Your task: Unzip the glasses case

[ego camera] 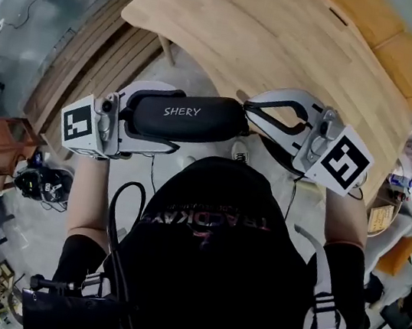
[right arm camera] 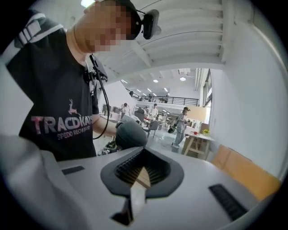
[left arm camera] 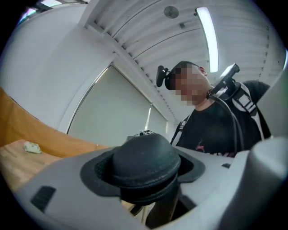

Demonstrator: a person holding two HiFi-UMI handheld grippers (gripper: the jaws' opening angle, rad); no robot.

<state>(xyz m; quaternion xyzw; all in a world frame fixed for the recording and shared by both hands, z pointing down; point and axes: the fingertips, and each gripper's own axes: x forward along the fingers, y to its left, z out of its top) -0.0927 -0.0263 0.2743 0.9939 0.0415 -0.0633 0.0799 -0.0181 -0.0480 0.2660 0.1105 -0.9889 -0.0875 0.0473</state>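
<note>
Resting in left tool (ego camera: 168, 120), glasses case (ego camera: 198, 117), right tool (ego camera: 248, 106) at its other end

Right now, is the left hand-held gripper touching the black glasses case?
Touching. The left gripper view shows the glasses case's rounded end clamped between the pads of the left hand-held gripper, with no gap.

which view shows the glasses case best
Head view: the whole case shows end to end, unblocked along its top. The left gripper view shows just one rounded end, clamped in the jaws. The right gripper view shows only a dark rounded end beyond its shut jaws.
</note>
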